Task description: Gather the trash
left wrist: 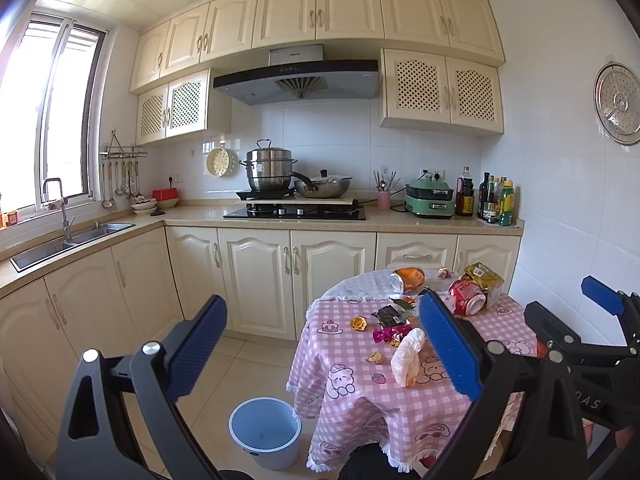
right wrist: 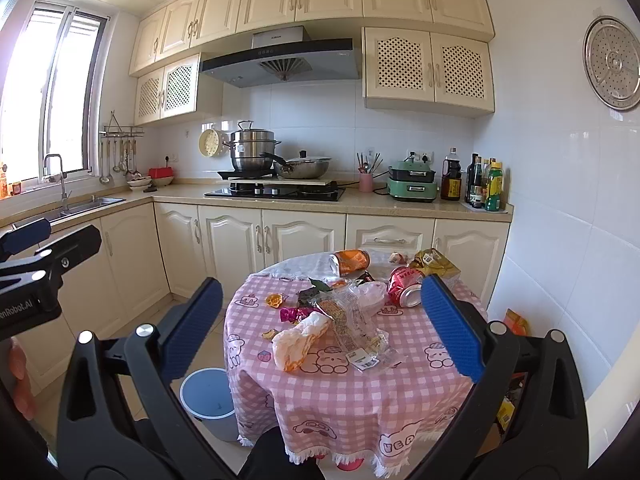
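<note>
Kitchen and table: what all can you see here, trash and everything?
Table: 1, pink checked cloth, near right.
Cans: 2, orange and red, lying at table's far side.
Gold packet: 1, far right of table.
Clear wrapper: 1, table centre.
White-orange bag: 1, left of wrapper.
Bucket: 1, blue, floor left of table.
Steamer pot: 1, steel, on stove.
Green cooker: 1, counter right.
Left gripper: blue pads, open.
Right gripper: blue pads, open.
</note>
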Demonstrator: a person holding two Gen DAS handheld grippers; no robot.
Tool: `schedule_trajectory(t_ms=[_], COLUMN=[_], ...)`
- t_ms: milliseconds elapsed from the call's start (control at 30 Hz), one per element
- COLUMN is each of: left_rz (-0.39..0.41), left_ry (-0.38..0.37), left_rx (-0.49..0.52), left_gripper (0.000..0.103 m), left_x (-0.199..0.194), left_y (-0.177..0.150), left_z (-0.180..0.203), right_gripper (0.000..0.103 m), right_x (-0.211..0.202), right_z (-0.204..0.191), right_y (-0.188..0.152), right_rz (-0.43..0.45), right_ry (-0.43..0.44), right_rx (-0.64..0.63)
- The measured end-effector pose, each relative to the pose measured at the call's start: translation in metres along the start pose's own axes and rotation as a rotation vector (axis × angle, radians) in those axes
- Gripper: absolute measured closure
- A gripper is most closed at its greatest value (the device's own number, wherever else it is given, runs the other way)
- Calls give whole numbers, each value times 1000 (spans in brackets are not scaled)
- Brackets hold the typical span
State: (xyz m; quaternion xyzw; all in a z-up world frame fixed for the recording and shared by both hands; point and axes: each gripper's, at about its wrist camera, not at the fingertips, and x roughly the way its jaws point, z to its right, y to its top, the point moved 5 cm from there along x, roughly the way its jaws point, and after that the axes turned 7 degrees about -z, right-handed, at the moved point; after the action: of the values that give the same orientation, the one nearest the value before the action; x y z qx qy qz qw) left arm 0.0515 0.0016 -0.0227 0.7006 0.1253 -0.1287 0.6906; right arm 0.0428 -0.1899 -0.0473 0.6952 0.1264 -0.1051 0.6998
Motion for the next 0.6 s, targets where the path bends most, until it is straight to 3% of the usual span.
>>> schedule_trajectory(t_ms=[333, 600], left_rz=[-37, -136], left_ry=[34, 65], left_rx=[10, 8], left_gripper=[8, 8], left_x=[14, 58], left_y=[-7, -19], left_z=[-9, -20], right_gripper=[6, 6], right_x=[23, 57], right_z=[3, 5], right_y=[-6, -14], right_rz=[-46, -85], right_ry=[78, 113], right_rx=[50, 79])
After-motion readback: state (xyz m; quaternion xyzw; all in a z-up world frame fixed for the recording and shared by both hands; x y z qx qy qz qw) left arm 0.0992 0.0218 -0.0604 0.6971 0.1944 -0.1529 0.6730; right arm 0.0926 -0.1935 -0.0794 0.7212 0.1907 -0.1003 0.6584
